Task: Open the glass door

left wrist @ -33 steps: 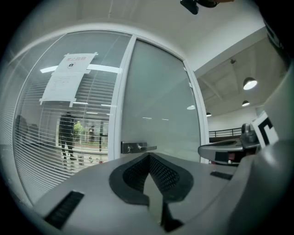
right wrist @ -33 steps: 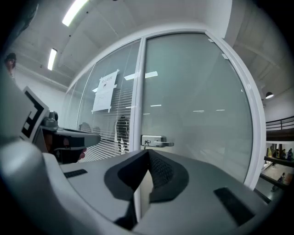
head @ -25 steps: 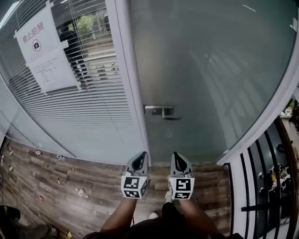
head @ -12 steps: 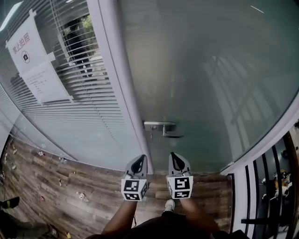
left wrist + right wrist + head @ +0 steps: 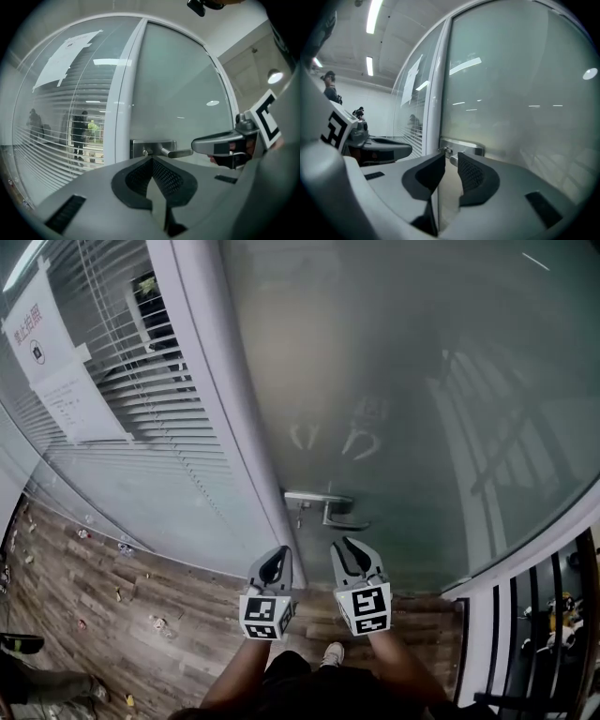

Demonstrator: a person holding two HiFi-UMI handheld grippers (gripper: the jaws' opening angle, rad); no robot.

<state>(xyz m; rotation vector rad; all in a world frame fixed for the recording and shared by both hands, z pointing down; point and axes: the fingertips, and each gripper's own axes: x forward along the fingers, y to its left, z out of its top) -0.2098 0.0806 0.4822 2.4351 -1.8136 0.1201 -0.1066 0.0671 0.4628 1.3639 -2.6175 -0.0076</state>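
The frosted glass door (image 5: 403,409) fills the view ahead, with its metal lever handle (image 5: 328,510) on a plate by the left edge. My left gripper (image 5: 275,563) is shut and empty, just below and left of the handle (image 5: 161,150). My right gripper (image 5: 352,556) points at the lever from a short way off. Its jaws are opening, a narrow gap shows between them, and nothing is in it. In the right gripper view the handle (image 5: 461,147) sits right beyond the fingertips, apart from them.
A white frame post (image 5: 216,409) stands left of the door. Beyond it is a glass wall with blinds (image 5: 112,381) and paper notices (image 5: 47,343). The wood floor (image 5: 112,615) lies below, with black railings (image 5: 544,615) at the right. A person (image 5: 79,131) stands behind the glass.
Both grippers have come closer to the door, and the handle now lies just ahead of them. The right gripper's jaws have parted; the left stays shut.
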